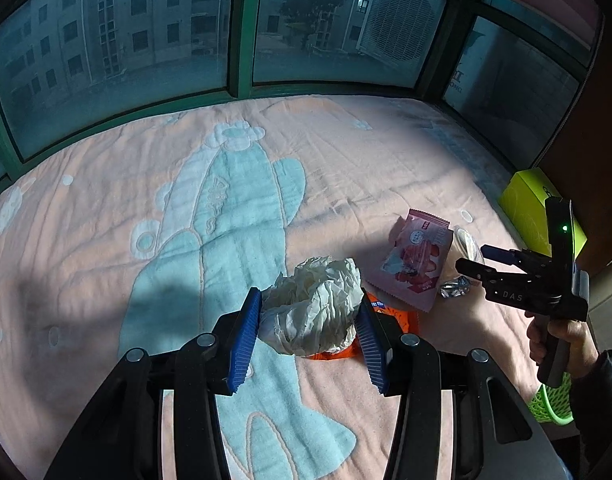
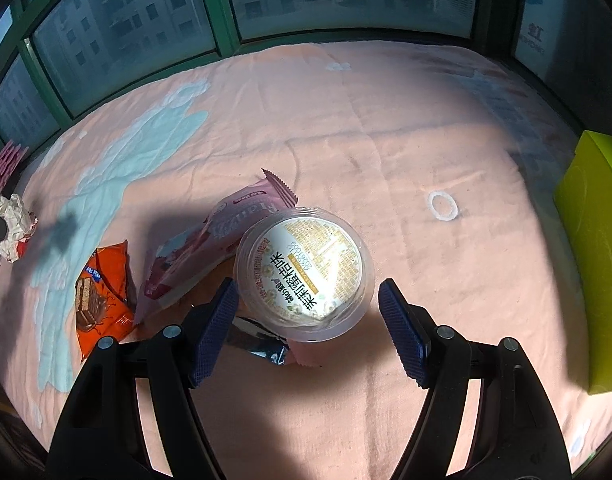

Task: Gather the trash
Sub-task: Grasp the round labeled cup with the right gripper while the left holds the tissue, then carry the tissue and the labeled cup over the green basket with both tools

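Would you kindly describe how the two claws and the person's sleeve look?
Both claws, left claw and right claw, have black linkage arms with silver pivot bolts and ribbed blue pads. The right one's body bears white "DAS" lettering and a green light. The sleeve is dark.

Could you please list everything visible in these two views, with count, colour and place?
crumpled paper: one, white, between the left tool's pads
orange wrapper: one, orange, on the blanket left of the pink wrapper
pink wrapper: one, pink, partly under the cup
cup: one, clear with a white printed lid, between the right tool's open pads
foil wrapper: one, silvery, beside the cup's base
box: one, yellow-green, at the blanket's right edge
basket: one, green mesh, below the hand
blanket: one, pink with a pale blue figure
windows: several panes, green frames, behind
left tool: gripping the paper
right tool: open around the cup
hand: one, holding the right tool
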A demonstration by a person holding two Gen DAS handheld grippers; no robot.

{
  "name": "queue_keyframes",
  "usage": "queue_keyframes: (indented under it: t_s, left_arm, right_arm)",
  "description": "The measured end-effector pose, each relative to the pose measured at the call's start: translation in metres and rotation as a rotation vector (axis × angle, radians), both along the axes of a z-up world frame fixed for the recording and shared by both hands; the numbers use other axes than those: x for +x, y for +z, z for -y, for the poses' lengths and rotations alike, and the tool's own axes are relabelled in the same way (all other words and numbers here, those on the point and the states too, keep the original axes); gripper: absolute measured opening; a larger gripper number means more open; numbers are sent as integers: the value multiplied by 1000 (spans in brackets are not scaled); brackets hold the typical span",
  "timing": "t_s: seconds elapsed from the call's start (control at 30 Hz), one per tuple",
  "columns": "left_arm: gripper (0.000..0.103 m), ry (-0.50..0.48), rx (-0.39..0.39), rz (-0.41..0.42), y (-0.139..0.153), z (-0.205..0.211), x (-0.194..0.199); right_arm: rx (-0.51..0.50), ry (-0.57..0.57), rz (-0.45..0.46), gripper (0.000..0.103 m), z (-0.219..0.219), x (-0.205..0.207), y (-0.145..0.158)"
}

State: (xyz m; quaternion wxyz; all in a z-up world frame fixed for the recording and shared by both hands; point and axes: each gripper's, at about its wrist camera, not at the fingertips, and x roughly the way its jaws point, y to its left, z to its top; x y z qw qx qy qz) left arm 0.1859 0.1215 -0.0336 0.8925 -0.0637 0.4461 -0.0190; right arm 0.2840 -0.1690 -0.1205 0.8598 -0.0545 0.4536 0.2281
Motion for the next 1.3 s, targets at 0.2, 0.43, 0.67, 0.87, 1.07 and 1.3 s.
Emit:
queue_keyframes:
  t_s: [0.2,0.43,0.67,0.87,1.07,1.3]
  left_arm:
    - [45,-4,-1,-4,-2,2,2]
    - [45,-5,0,-11,-6,4,2]
    - [45,-7,-2,-22,-10,4,3]
    - [45,-15,-7,-23,-10,8,4]
    - [45,-46,-12,-12,-4,22,4]
    - [45,-121,-22,10,7,57,0]
  right_arm:
    - [-6,-10,3,73,0,2,-2]
    - [38,-14,-24,75,2,10,-7]
    - [72,-16,-37,74,2,18,-9]
    - [69,2,-28,67,0,14,-8]
    - [75,-14,14,67,12,-6,5]
    - [117,-81,46,67,48,-46,33]
